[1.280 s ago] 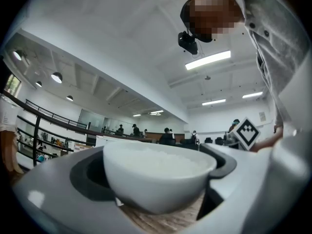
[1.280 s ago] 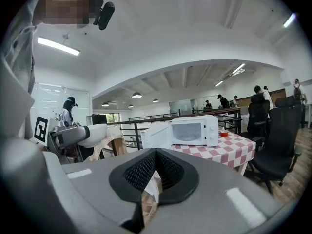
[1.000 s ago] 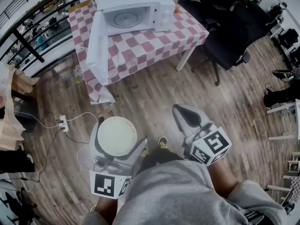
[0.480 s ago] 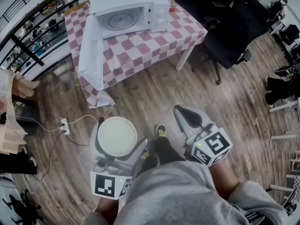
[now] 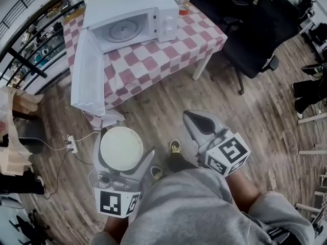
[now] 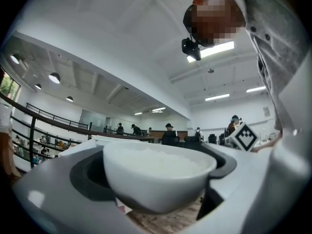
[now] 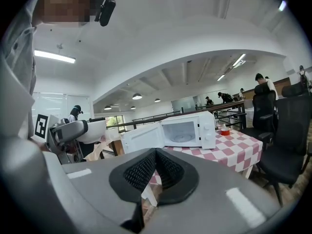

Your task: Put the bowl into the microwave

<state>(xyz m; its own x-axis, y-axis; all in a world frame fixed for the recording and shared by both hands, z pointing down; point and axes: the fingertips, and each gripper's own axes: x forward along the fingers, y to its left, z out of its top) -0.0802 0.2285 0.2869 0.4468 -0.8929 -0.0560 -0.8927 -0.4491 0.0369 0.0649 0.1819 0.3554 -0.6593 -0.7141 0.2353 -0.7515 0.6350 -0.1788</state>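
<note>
A white bowl (image 5: 121,148) with pale contents sits level between the jaws of my left gripper (image 5: 122,152), which is shut on it over the wooden floor. In the left gripper view the bowl (image 6: 158,177) fills the gap between the grey jaws. The white microwave (image 5: 130,17) stands on the checkered table (image 5: 168,55) ahead, its door (image 5: 84,75) swung open to the left and its turntable bare. My right gripper (image 5: 193,119) is shut with nothing in it, level with the left one. The right gripper view shows the microwave (image 7: 187,129) and the held bowl (image 7: 92,130).
A small red-topped cup (image 5: 183,8) stands on the table right of the microwave. Black office chairs (image 5: 260,29) are at the right. A power strip (image 5: 70,144) with cables lies on the floor at left, and a railing (image 5: 30,55) runs behind the table.
The table and microwave have drawn nearer and lower in the head view. Both grippers keep their hold and pose, the bowl still in the left one.
</note>
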